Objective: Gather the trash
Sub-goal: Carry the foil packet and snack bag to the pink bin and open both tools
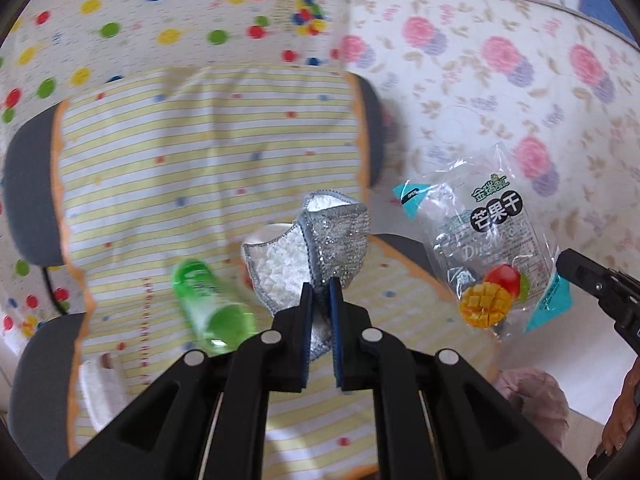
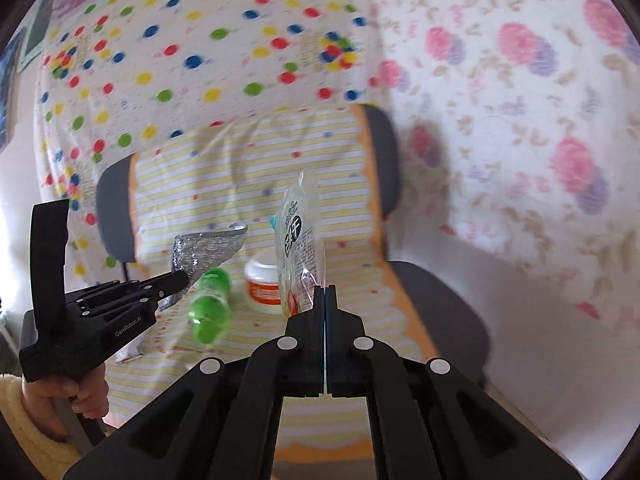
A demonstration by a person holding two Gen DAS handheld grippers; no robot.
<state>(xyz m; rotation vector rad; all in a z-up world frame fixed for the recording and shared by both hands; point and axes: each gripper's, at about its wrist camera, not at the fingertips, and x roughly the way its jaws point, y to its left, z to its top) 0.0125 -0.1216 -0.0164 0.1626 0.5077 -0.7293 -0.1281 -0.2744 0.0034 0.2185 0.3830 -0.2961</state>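
The left gripper (image 1: 321, 280) is nearly closed, its blue-padded jaws pinching the lower edge of a silver mesh cleaning cloth (image 1: 316, 240) with a white fluffy inner face, which hangs lifted above the chair. The right gripper (image 2: 325, 288) is fully closed on the bottom edge of a clear dried-mango snack wrapper (image 2: 301, 236), held upright and edge-on in the right wrist view; in the left wrist view the same wrapper (image 1: 486, 256) faces the lens, showing a printed mango, off to the right of the cloth. Below both, a green plastic bottle (image 1: 212, 308) lies on its side on the yellow striped seat cover (image 1: 160, 168) of a grey chair (image 2: 436, 304). A small white jar (image 2: 263, 284) with an orange label stands on the seat just beside the bottle. A hand (image 2: 84, 396) in a cream fleece sleeve (image 2: 24, 428) grips the left tool's handle.
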